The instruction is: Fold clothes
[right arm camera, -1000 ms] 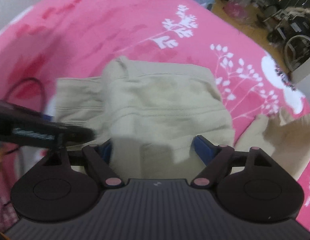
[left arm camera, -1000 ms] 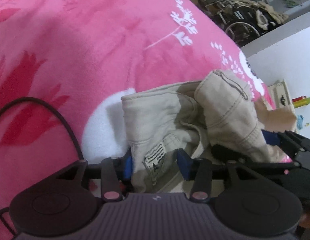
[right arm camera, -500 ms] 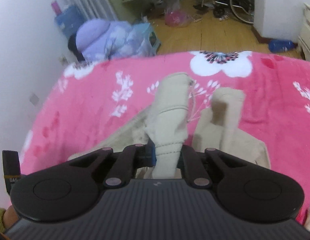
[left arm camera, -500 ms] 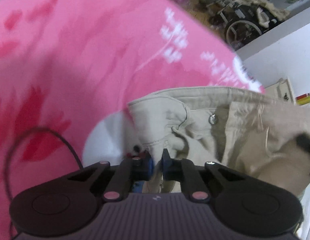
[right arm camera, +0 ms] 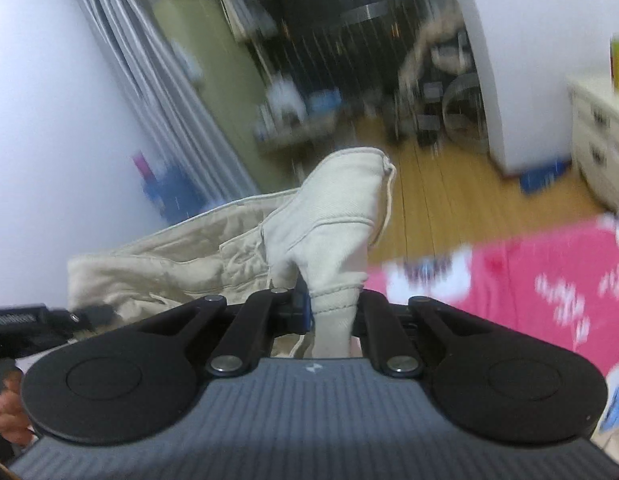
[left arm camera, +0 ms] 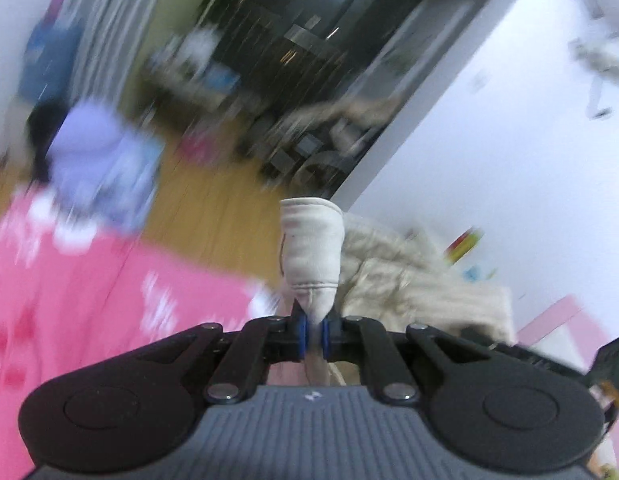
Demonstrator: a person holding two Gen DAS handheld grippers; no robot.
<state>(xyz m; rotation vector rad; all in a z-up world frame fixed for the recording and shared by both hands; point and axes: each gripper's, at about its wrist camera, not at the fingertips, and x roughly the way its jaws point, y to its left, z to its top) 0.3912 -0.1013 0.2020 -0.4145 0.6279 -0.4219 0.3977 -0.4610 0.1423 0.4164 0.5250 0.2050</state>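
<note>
The left gripper [left arm camera: 314, 330] pinches a fold of the beige trousers [left arm camera: 311, 248] between its blue fingers [left arm camera: 302, 332], nearly together. The cloth stands up toward 12 o'clock, the rest bunching toward 3 o'clock. The right gripper [right arm camera: 329, 312] likewise clamps a waistband fold of the trousers [right arm camera: 333, 216], which stretch away toward 9 o'clock, lifted off the pink bed [right arm camera: 509, 280] at 3 o'clock. The wooden floor [right arm camera: 449, 192] lies beyond, at 12 o'clock.

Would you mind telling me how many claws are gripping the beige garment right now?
2. The left claw pinches one bunched fold of the beige garment; the right claw is clamped on another fold, with the cloth stretched between them.
</note>
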